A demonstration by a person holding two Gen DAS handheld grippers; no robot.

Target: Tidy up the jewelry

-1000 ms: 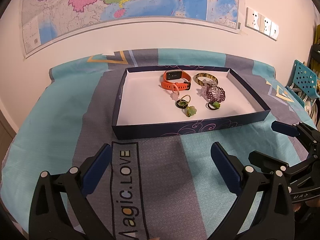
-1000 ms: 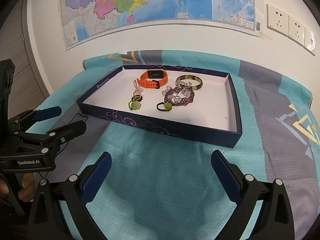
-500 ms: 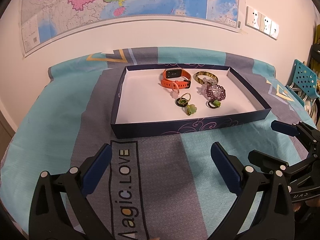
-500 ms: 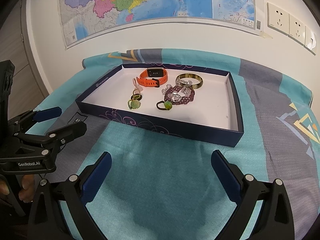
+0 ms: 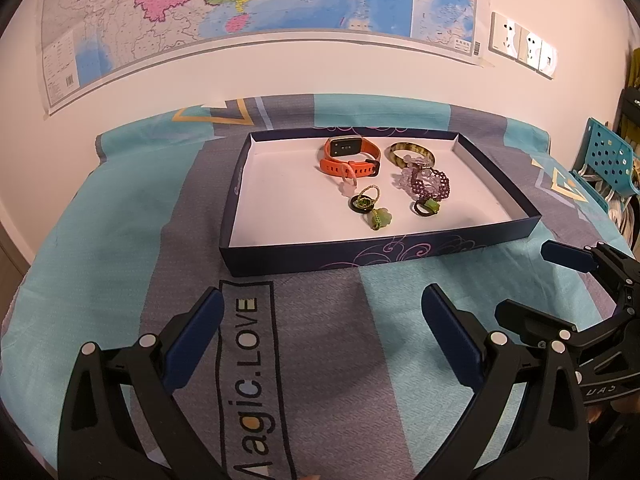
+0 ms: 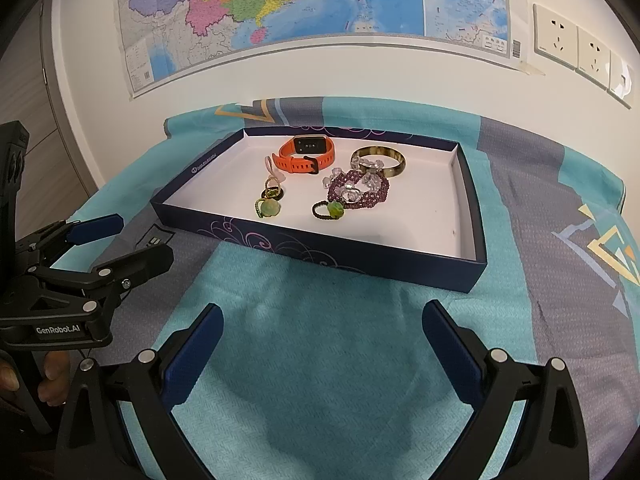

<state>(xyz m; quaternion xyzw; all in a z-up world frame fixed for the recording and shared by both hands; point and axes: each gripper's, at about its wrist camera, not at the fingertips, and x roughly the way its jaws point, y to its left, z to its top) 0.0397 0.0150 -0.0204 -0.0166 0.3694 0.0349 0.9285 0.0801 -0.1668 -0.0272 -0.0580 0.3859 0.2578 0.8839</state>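
A shallow navy box (image 5: pixel 360 256) (image 6: pixel 304 246) with a white floor lies on the bedspread ahead of both grippers. Inside lie an orange watch (image 5: pixel 349 156) (image 6: pixel 306 153), a brown bangle (image 5: pixel 410 153) (image 6: pixel 378 158), a purple beaded bracelet (image 5: pixel 431 184) (image 6: pixel 362 189), a black ring with a green stone (image 5: pixel 427 207) (image 6: pixel 330 209), and small green-stone rings (image 5: pixel 370 208) (image 6: pixel 270 200). My left gripper (image 5: pixel 320 340) is open and empty, short of the box's near wall. My right gripper (image 6: pixel 320 344) is likewise open and empty before the box.
The teal and grey bedspread (image 5: pixel 120 240) covers the whole surface, with printed lettering (image 5: pixel 248 368) near me. A map (image 5: pixel 248 4) and wall sockets (image 6: pixel 576 52) hang on the wall behind. A teal perforated crate (image 5: pixel 604 164) stands far right. A hand (image 6: pixel 48 376) holds the left gripper.
Both views have shifted slightly, the box sitting a little higher and farther. Both grippers stay open and the jewelry has not moved.
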